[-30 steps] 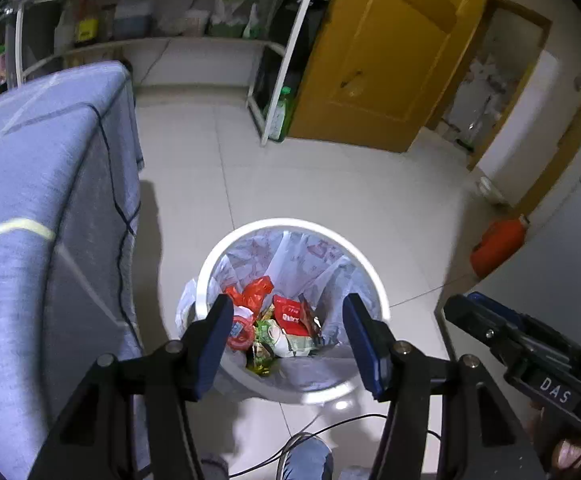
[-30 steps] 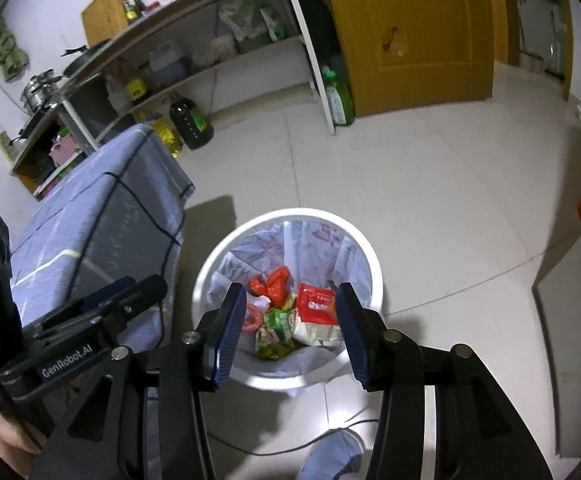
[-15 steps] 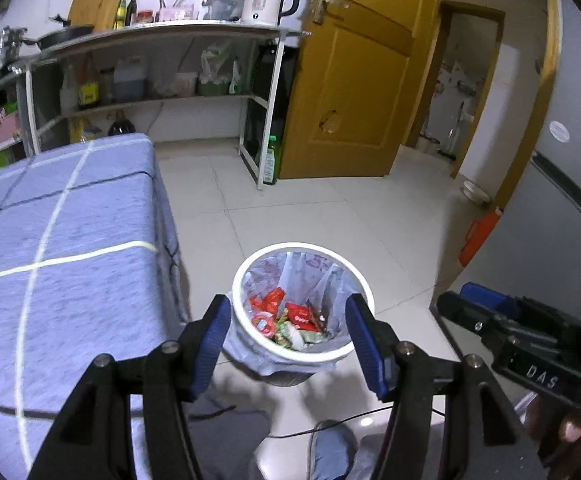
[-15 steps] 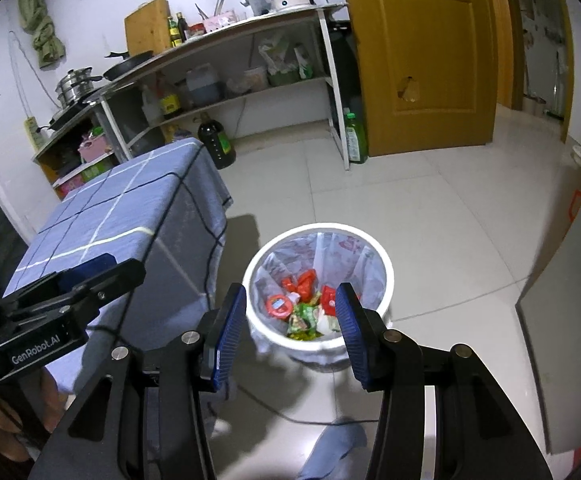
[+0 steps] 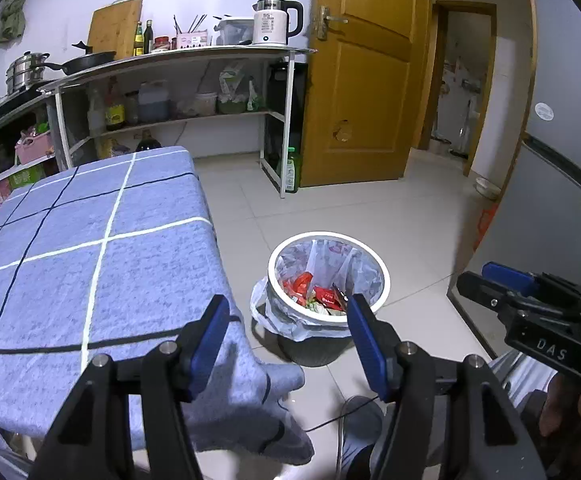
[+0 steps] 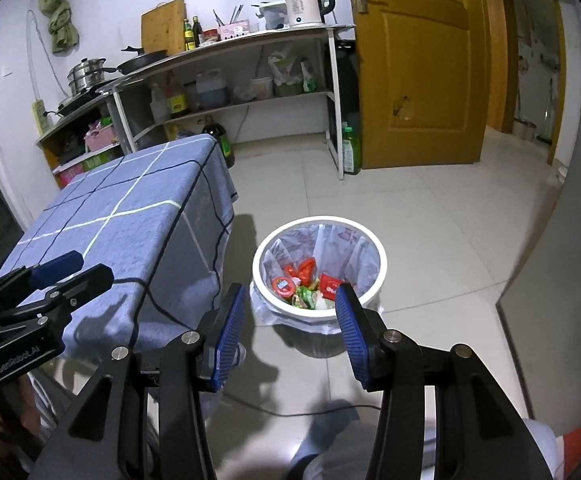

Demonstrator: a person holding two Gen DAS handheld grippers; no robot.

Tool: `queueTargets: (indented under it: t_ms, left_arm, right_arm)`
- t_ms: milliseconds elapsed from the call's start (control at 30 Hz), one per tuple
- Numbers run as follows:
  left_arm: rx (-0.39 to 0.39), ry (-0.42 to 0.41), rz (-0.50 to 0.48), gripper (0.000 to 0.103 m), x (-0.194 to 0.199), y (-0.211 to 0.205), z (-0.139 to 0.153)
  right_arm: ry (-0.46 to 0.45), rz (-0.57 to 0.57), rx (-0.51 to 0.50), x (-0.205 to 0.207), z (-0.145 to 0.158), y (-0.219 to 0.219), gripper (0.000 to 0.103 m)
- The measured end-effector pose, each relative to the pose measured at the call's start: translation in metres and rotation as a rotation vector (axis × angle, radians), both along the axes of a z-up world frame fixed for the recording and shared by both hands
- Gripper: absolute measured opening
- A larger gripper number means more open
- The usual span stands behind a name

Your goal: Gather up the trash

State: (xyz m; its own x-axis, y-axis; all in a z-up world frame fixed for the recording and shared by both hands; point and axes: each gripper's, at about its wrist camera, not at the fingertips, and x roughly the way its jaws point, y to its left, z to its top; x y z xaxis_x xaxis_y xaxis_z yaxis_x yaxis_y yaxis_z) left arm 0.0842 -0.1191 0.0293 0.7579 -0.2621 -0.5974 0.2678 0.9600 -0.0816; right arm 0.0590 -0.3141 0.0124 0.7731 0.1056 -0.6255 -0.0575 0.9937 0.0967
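Showing both grippers raised above a white-rimmed trash bin (image 5: 329,276) that stands on the tiled floor (image 5: 370,216) just beside the corner of a worktop covered by a blue checked cloth (image 5: 90,248). The bin is lined with a thin plastic bag (image 6: 318,248) whose edge is folded over the rim, presumably so that the contents can be lifted out together. The collected trash, red and green wrappers (image 6: 310,284), lies at the bottom of the liner. The bin's position close to the worktop edge suits a short carry from cloth to bin. No litter is visible on the part of the cloth shown, which suggests that collection is at or near its end.

The left gripper (image 5: 284,334) points obliquely downward over the cloth corner; its jaws are opening, standing wide apart, with nothing between them and the blue pads touching nothing. The right gripper (image 6: 288,326) points the same way, toward the bin; its jaws are likewise parted widely and empty, framing the bin only by line of sight. Each gripper appears at the margin of the other's view, held level with it. A thin cable (image 6: 290,410) runs across the floor near the person's feet.
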Motion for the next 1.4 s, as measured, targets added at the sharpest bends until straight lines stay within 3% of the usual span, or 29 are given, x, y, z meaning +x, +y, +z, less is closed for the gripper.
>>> queueTargets:
  t_ms: [333,1400]
  left_arm:
    - [-0.003,-0.009,0.032,0.063,-0.018,0.011,-0.003]
    - [-0.022,0.010,0.017,0.063,-0.021,0.009,-0.009]
  right_arm:
    - [0.008,0.038,-0.011,-0.013,-0.006,0.012,0.047]
    - [0.022,0.043,-0.019,-0.011,-0.009,0.014,0.047]
